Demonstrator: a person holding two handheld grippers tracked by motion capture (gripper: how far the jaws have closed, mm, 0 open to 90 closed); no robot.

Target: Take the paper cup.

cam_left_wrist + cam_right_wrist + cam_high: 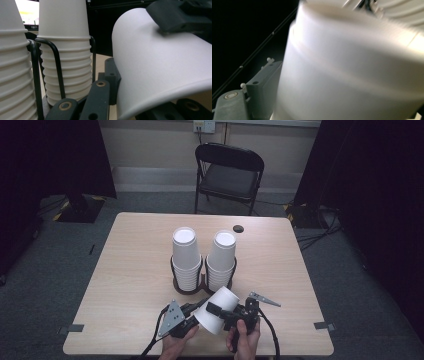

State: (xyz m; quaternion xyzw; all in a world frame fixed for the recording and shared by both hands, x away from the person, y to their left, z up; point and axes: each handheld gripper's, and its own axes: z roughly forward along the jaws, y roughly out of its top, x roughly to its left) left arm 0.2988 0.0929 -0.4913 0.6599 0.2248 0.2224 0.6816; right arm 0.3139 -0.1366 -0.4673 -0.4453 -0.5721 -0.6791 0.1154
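Pale wood worktop (pixel 130 270), chair behind. Single paper cup (pixel 218 310) held on its side at near edge, between both grippers, base pointing up-right twd cup stacks (pixel 186 257) in wire holder. Left hand-held gripper (pixel 192 319) clamps rim end; right hand-held gripper (pixel 225 312) closed on cup wall.

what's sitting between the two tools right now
A single white paper cup, tipped on its side, lies between the left tool and the right tool, both touching it, as the high view shows.
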